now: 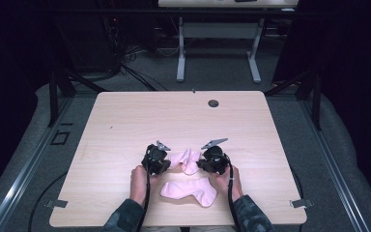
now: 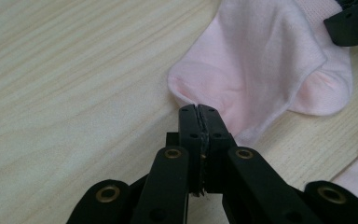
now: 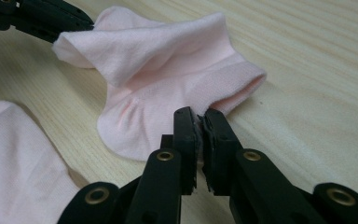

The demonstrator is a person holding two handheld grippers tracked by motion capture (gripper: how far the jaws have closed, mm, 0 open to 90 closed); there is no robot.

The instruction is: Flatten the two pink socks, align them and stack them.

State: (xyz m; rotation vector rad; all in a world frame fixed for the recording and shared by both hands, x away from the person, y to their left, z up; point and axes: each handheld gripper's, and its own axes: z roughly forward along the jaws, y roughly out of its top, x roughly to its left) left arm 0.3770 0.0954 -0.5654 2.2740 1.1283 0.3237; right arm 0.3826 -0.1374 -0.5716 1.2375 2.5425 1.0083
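Pink sock (image 1: 186,160) pinched at opposite ends, one edge clamped in left gripper (image 2: 199,108) fingers, cuff clamped in right gripper (image 3: 199,113), second sock (image 1: 191,190) just beside on counter (image 1: 125,121)

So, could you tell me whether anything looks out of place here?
Nothing stands out. The left gripper and right gripper pinch opposite ends of one pink sock; the second sock lies flat nearby.
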